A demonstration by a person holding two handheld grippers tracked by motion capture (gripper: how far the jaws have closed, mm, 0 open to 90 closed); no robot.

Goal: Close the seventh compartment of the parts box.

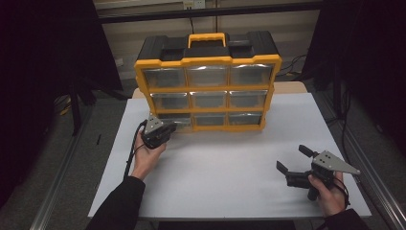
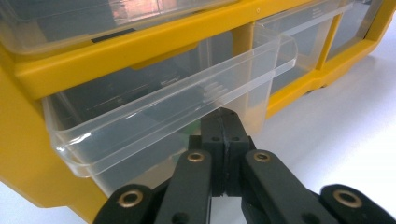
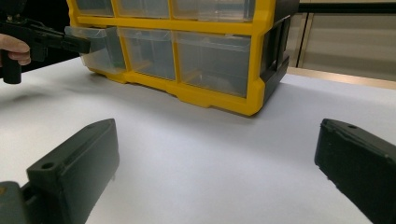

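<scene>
- Clear drawer (image 2: 154, 116), bottom-left in the yellow cabinet (image 1: 208, 89), sits slightly pulled out.
- Left gripper (image 2: 223, 126), jaws pressed together, tucks under its lip, likely to pull.
- Right gripper (image 1: 293, 162) rests spread on the table (image 1: 225, 167), waiting.
</scene>
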